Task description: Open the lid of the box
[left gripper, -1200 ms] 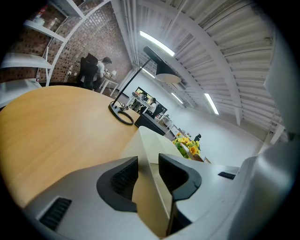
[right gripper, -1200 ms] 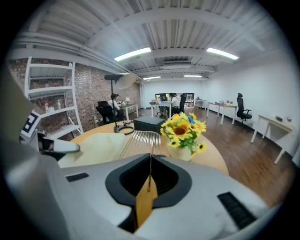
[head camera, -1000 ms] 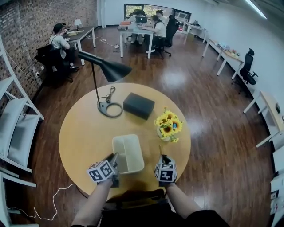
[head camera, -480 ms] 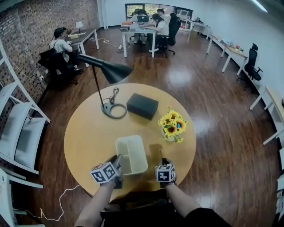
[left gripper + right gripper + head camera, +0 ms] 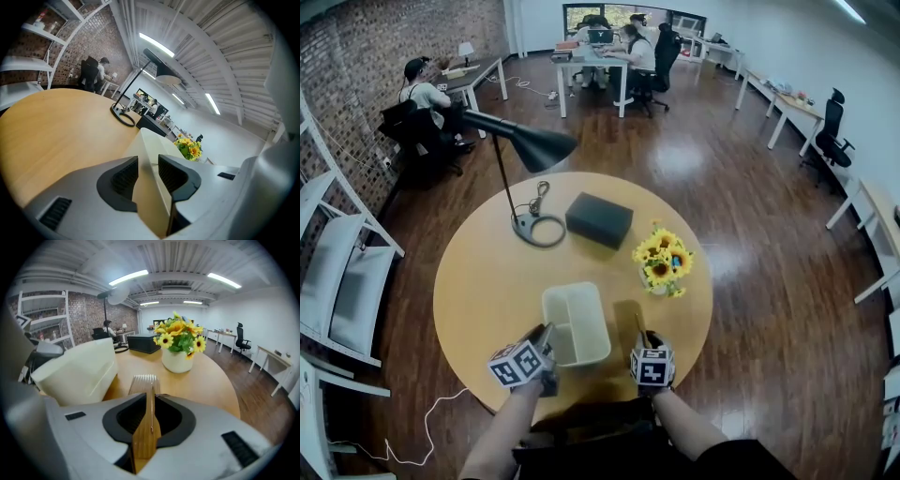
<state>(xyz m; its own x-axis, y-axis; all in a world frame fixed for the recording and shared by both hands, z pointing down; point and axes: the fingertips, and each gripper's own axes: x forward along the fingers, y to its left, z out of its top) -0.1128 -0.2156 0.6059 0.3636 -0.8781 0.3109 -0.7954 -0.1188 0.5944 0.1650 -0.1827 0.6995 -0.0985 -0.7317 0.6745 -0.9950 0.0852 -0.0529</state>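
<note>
Compared with the views from a second ago, nothing on the round pale-wood desk (image 5: 487,281) has shifted; only the head view's framing has drifted a little. Both tongs sit where they were, so in my judgement the task has not advanced in that time.

The left tongs (image 5: 147,169) are clamped narrow on the near wall of the cream-white rectangular plastic box (image 5: 589,323), one pad inside the wall and one outside. The cream box stands flat on the desk, open-topped and empty, with a divider along its length. No lid shows on it.

The right tongs (image 5: 149,416), just to the right of the cream box's near end, are closed on a flat wooden utensil with a ridged, fork-like tip (image 5: 146,427), which points forward and touches nothing.

Beyond the cream box's far end, well apart from it, lies a dark grey rectangular closed box (image 5: 599,219). Left of that box stands a black desk lamp (image 5: 534,148). A white vase of yellow sunflowers (image 5: 661,264) stands near the cream box's far right corner.

Since the cream box is already open, the closed dark box is probably the one whose lid is meant. It is untouched, and both tongs are occupied, so one would likely have to release before reaching it.
</note>
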